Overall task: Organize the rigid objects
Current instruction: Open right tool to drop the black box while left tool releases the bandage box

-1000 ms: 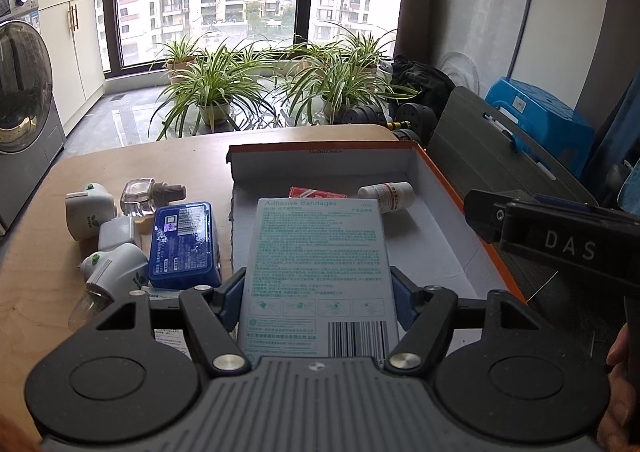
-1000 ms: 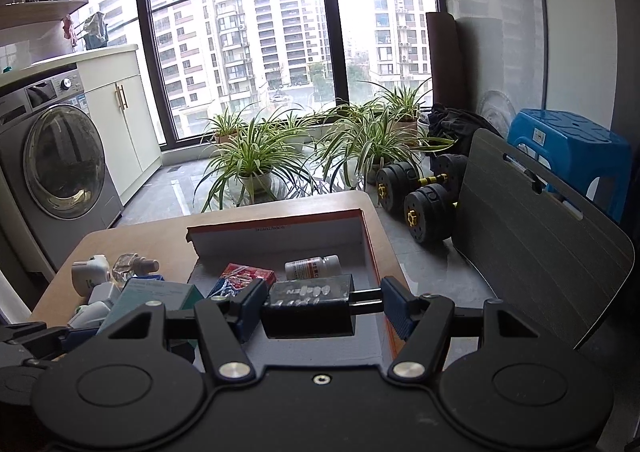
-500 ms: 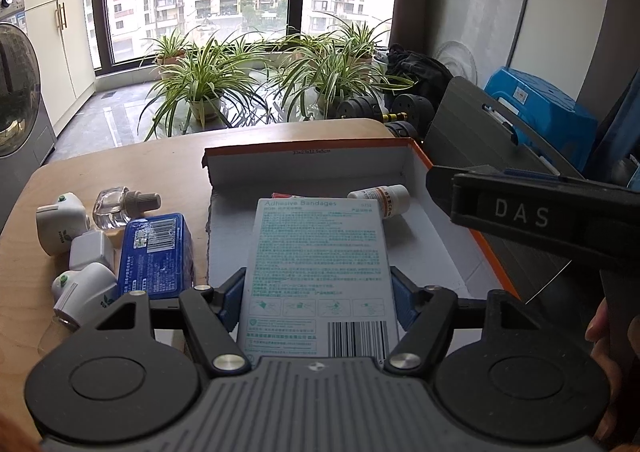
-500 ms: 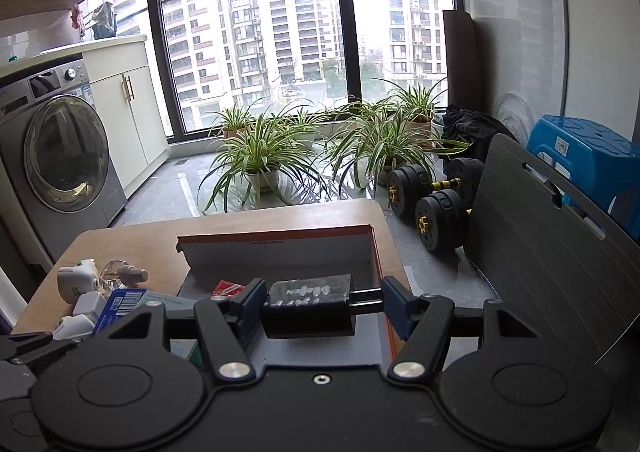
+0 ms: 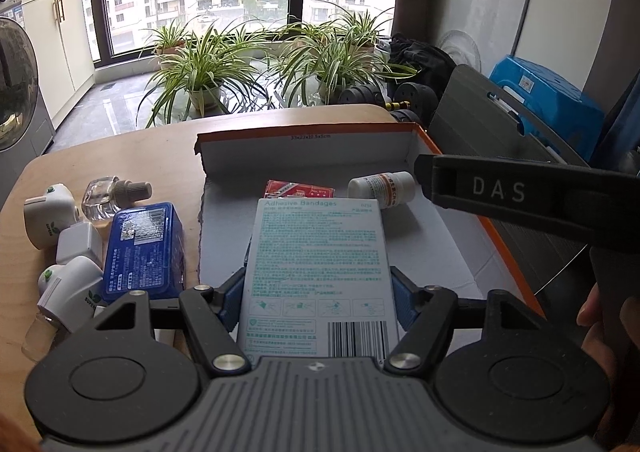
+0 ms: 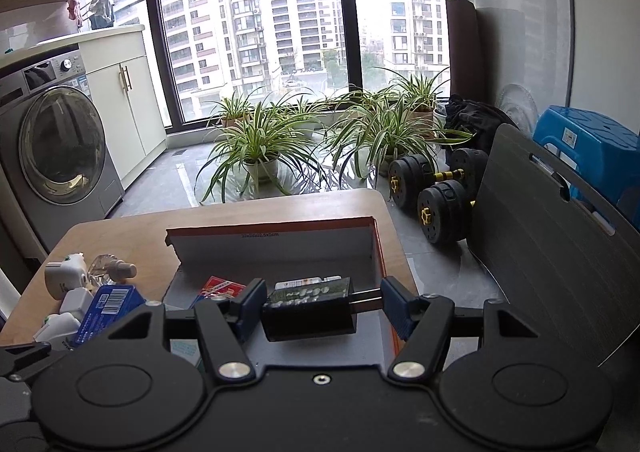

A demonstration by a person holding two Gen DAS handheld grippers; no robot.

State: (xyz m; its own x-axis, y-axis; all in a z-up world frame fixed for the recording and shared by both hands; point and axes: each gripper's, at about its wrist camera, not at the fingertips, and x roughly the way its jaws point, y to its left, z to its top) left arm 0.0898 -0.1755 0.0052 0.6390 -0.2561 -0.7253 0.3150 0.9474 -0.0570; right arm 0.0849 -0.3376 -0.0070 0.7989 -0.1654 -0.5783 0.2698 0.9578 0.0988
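Observation:
My left gripper is shut on a pale teal adhesive bandages box, held flat above the open cardboard box with white inside and orange outside. A red packet and a white pill bottle lie inside that box. My right gripper is shut on a black plug adapter, one pad on its body and the other on its metal prongs, above the near right part of the cardboard box. The right gripper's dark body crosses the left wrist view.
Left of the cardboard box on the wooden table lie a blue box, white plug-in units and a glass bottle. A dark board, dumbbells and potted plants stand beyond the table's right and far edges.
Both grippers have drifted a little further over the cardboard box, grips unchanged. The right gripper's body now reaches further left in the left wrist view, partly covering the box's right wall.

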